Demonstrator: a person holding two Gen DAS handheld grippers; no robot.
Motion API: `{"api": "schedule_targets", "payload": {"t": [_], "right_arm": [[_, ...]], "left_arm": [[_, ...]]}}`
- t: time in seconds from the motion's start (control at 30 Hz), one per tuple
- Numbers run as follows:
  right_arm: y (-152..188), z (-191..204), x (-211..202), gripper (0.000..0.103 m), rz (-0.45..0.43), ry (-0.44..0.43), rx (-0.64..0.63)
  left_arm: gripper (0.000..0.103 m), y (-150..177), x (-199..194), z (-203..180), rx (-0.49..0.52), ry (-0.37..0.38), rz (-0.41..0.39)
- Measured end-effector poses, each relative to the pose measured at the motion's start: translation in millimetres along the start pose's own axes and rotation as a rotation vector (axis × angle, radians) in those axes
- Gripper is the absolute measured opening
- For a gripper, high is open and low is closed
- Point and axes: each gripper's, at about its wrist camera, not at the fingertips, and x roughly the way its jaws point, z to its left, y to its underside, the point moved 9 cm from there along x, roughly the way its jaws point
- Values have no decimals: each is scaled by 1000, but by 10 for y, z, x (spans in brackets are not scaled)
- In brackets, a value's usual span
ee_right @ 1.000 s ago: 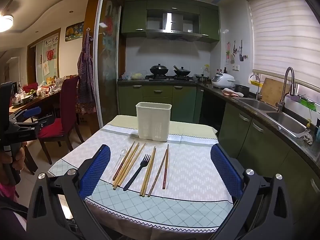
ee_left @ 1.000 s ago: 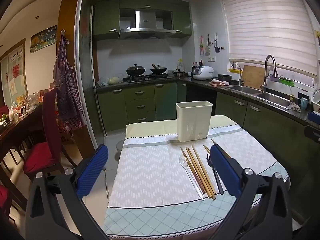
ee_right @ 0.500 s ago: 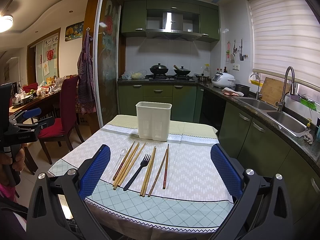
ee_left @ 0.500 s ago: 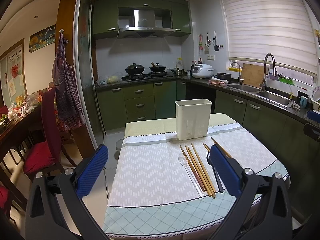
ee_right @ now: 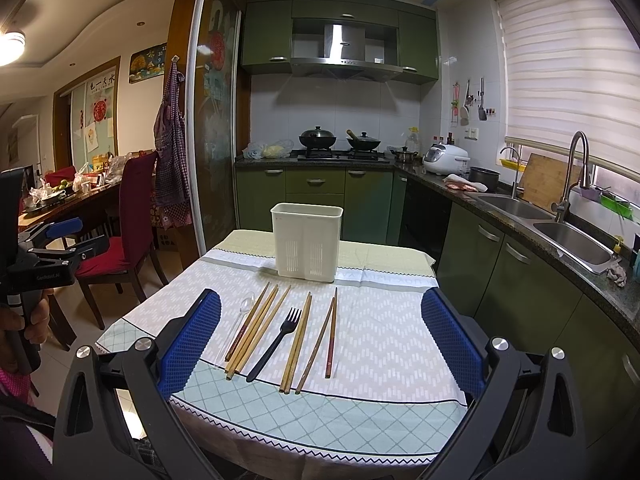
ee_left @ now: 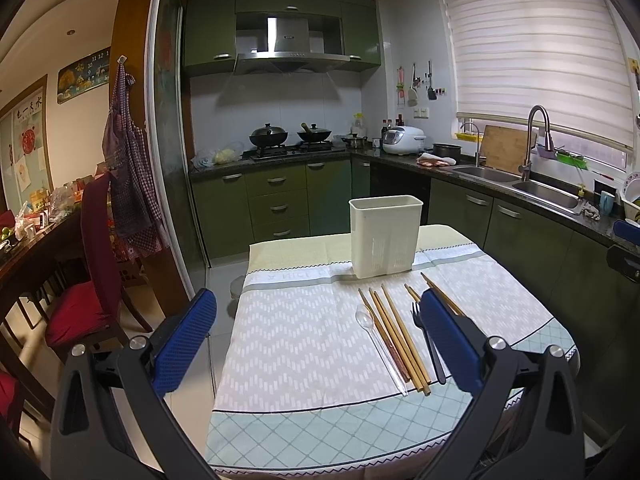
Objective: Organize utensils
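A white slotted utensil holder (ee_left: 385, 236) (ee_right: 306, 242) stands upright at the far side of the clothed table (ee_left: 296, 340) (ee_right: 384, 328). In front of it lie several wooden chopsticks (ee_left: 394, 340) (ee_right: 256, 328), a black fork (ee_left: 428, 344) (ee_right: 276, 342) and a clear plastic spoon (ee_left: 378, 344) (ee_right: 240, 320), all flat on the cloth. My left gripper (ee_left: 316, 340) hovers open near the table's left front, short of the utensils. My right gripper (ee_right: 322, 344) is open above the front edge, nothing between its blue pads.
The left gripper (ee_right: 52, 248) shows at the left of the right wrist view, held by a hand (ee_right: 28, 320). Red chairs (ee_left: 92, 280) stand left of the table. Green cabinets and a sink counter (ee_right: 560, 240) run along the right.
Hardly anything: the left view has tipped very slightly, the right view is steady. All utensils lie where they were and both grippers stay open.
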Motion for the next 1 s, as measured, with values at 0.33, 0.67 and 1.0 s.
{"api": "schedule_targets", "payload": {"t": [0.33, 0.67, 1.0], "right_arm": [[38, -5, 29, 99, 1, 1, 1], [64, -5, 50, 99, 2, 0, 3], [78, -2, 89, 99, 3, 1, 3]], "left_arm": [[97, 25, 24, -15, 1, -1, 4], [97, 38, 36, -16, 0, 1, 5], [97, 26, 43, -13, 0, 1, 6]]}}
